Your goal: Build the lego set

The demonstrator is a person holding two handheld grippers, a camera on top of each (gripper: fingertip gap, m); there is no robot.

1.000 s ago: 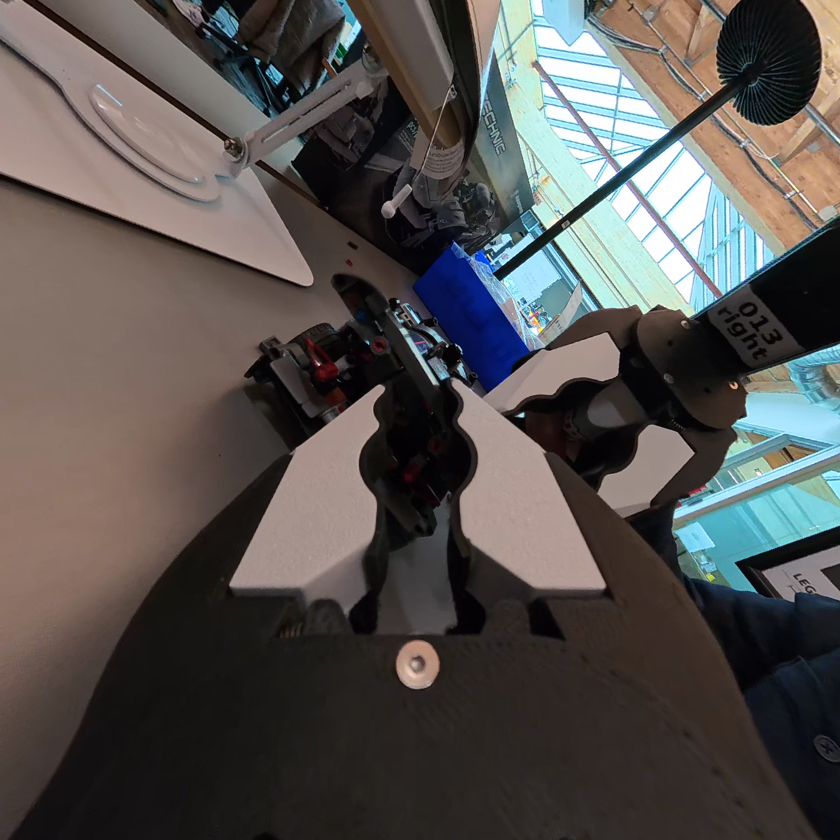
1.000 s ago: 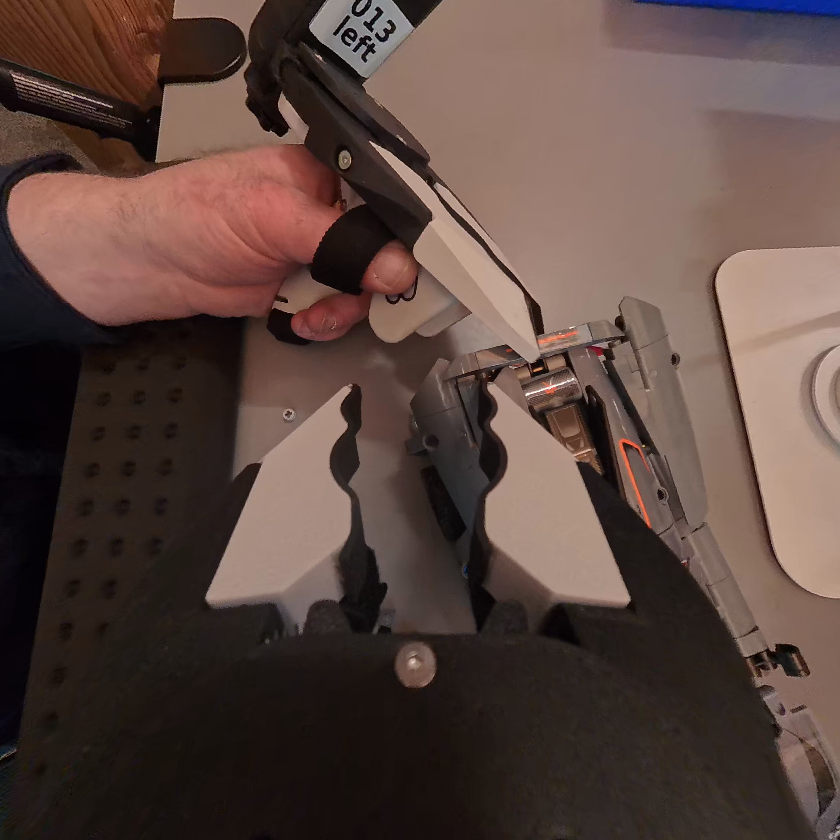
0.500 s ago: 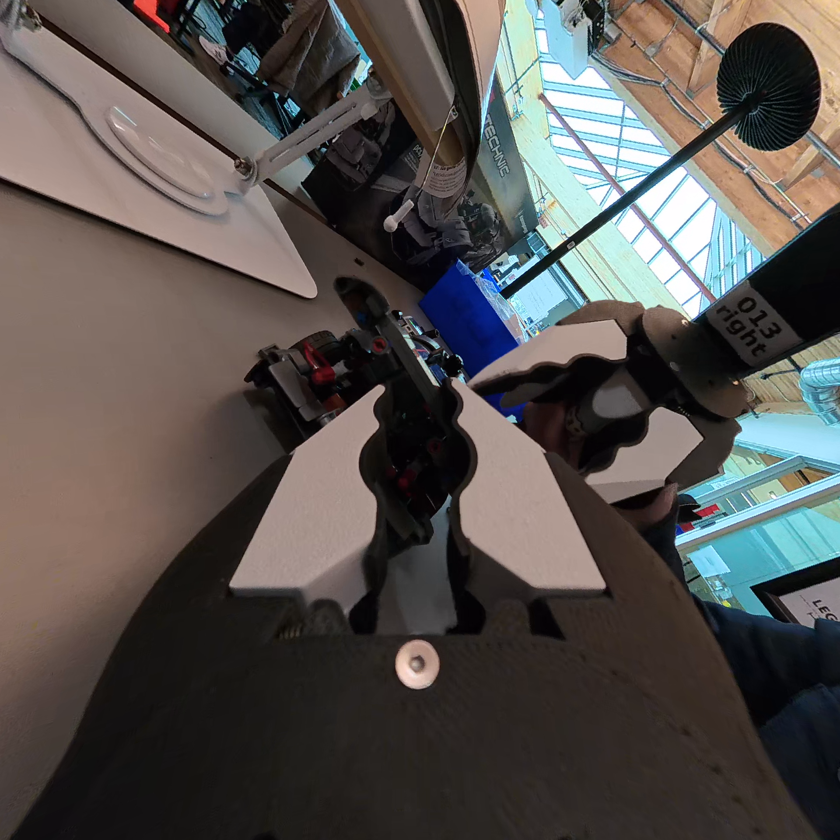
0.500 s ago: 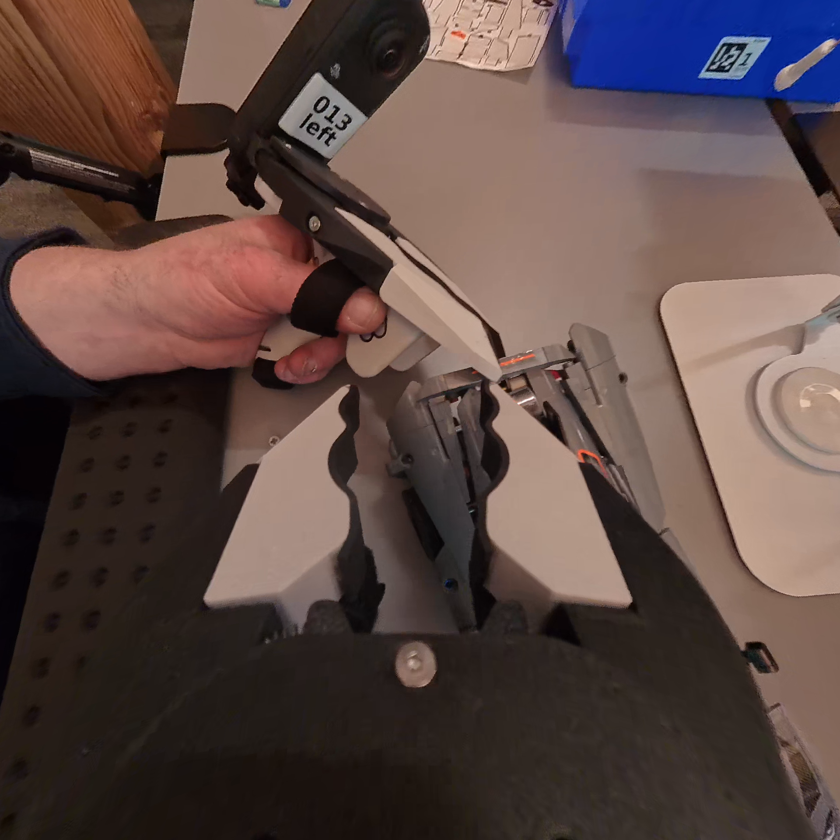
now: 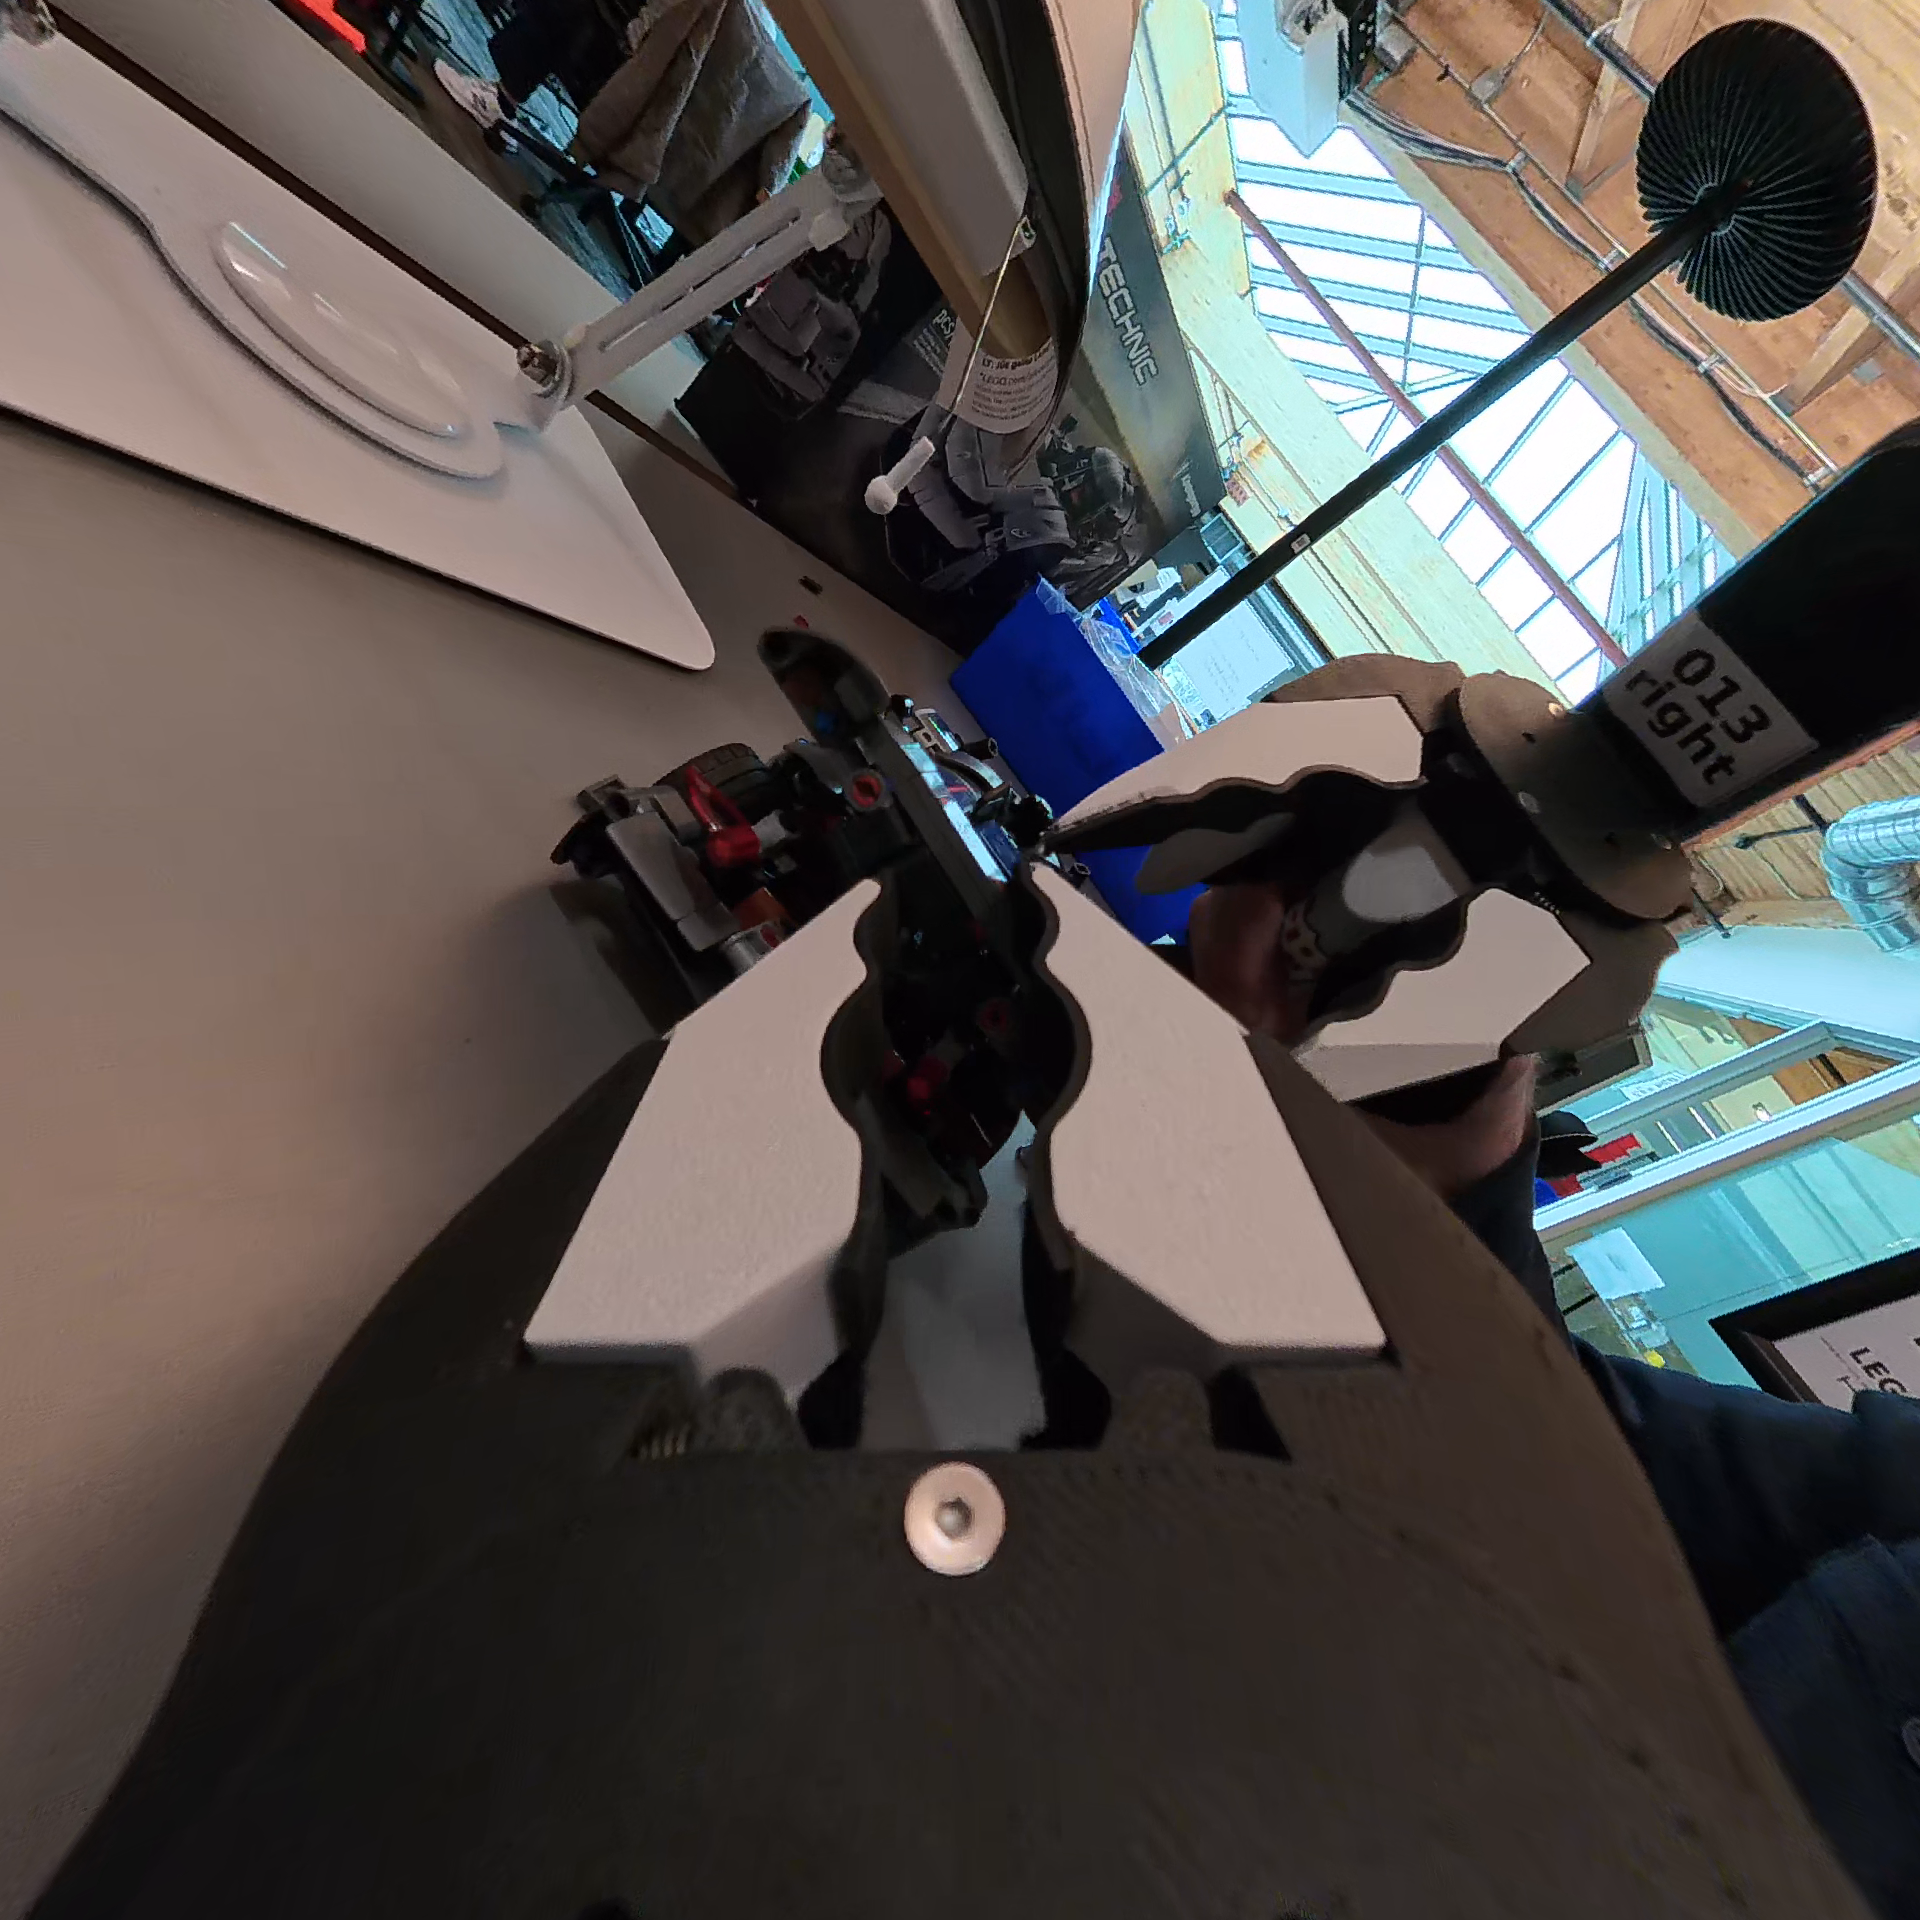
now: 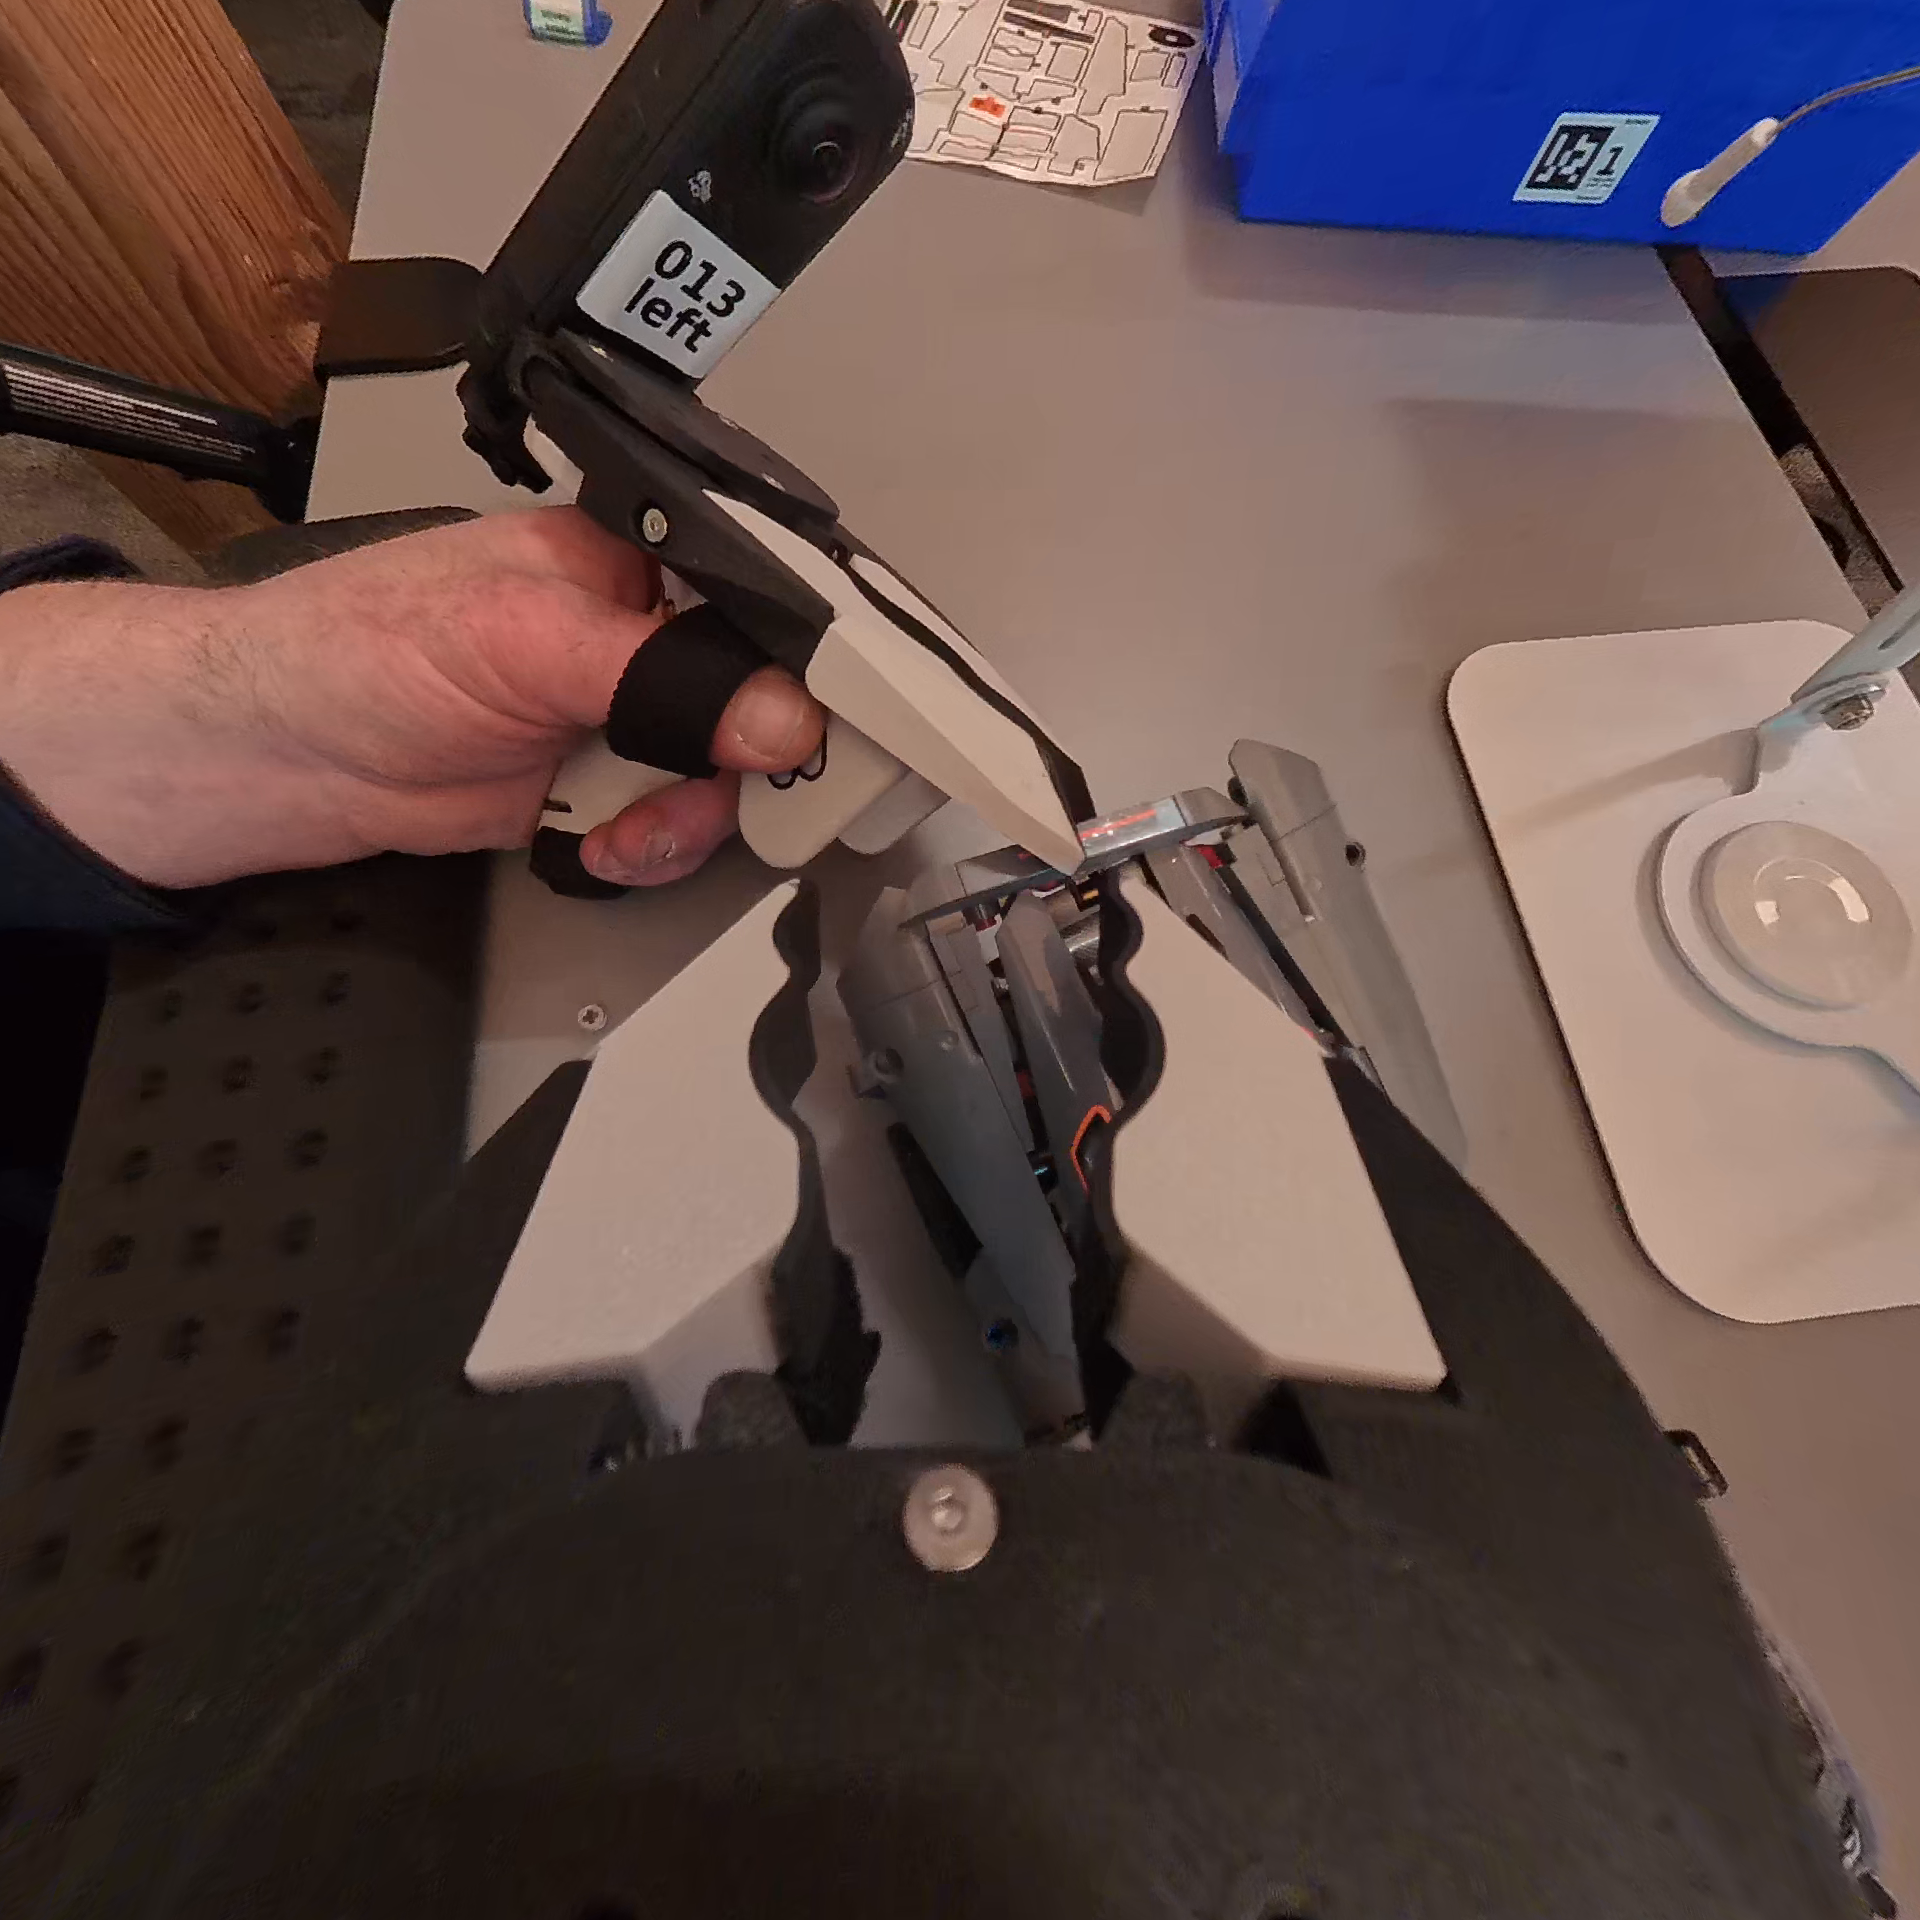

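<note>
While both grippers meet over a grey worktop point(image 6: 1299, 468), these are the parts in sight.

Lego model point(image 6: 997, 1081): a long, narrow vehicle build, mostly grey panels with an orange-edged trim piece, black inner parts and small red pins. From the left wrist view point(image 5: 831, 821) its dark underside, a black tyre and red connectors show. It lies on the worktop, its near end raised.

Left gripper point(image 5: 951, 1049): jaws pinching a dark end section of the model, which fills the gap between the white fingers. In the right wrist view point(image 6: 1070, 831) its tips press on a thin grey plate with an orange strip at the model's end.

Left hand point(image 6: 416, 707): wrapped around the left gripper's handle, one finger through a black loop.

Right gripper point(image 6: 961, 1091): jaws spread, the model's grey body sitting between them; whether either finger touches it cannot be told.

Blue box point(image 6: 1538, 114): at the worktop's far edge.

Instruction sheet point(image 6: 1049, 83): just beside the blue box.

White mat point(image 6: 1683, 987): to the model's right, carrying a round clear lens.
</note>
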